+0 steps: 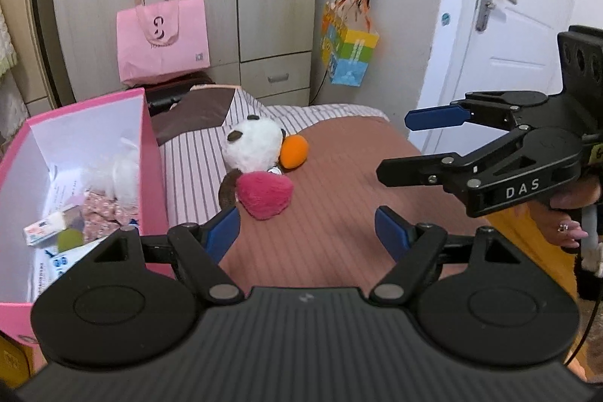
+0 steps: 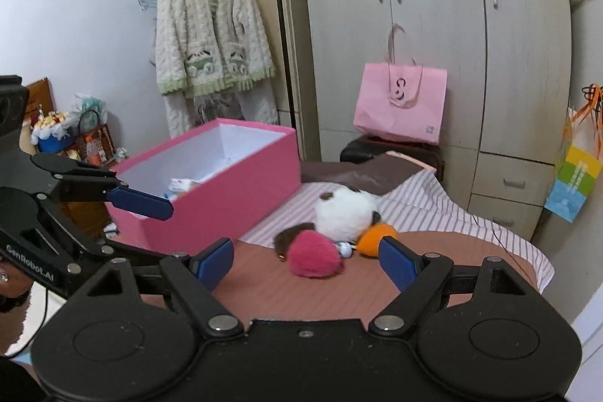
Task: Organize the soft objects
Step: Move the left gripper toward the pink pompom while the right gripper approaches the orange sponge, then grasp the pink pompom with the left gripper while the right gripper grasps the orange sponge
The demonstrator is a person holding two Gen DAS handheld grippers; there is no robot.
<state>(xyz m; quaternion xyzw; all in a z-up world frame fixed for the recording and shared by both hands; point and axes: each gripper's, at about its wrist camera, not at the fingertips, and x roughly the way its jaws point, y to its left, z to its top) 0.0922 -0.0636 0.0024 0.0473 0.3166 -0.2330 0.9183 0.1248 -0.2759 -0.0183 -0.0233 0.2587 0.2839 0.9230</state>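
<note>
Fingers (image 1: 222, 230) of the left gripper (image 1: 307, 232) are spread apart with nothing between them, and those of the right gripper (image 2: 305, 262) are likewise held wide and empty. Both are aimed down at a cluster of soft toys lying on the reddish-brown bedcover (image 1: 339, 198): a pink heart-shaped plush (image 1: 265, 194) nearest, a white plush with dark ears (image 1: 252, 147) behind it, an orange plush ball (image 1: 296, 149) to the far right, and a brown furry piece (image 1: 227, 189) at the left.

An open pink box (image 1: 152, 161), already holding some soft items and papers, stands just left of the cluster, and it is judged to be the destination.

The step in hand appears to be an approach to the heart plush. It would best be taken across its widest part, pressed slightly into the fur, so that the neighbouring toys, which touch it, are not dragged along. A small metal bell (image 2: 345, 249) beside it may be attached, though this cannot be told.

"DAS" is read on the right gripper in the left wrist view, and "GenRobot.AI" on the left gripper in the right wrist view. A logo on the pink paper bag (image 1: 162, 40) is seen but is not legible.
</note>
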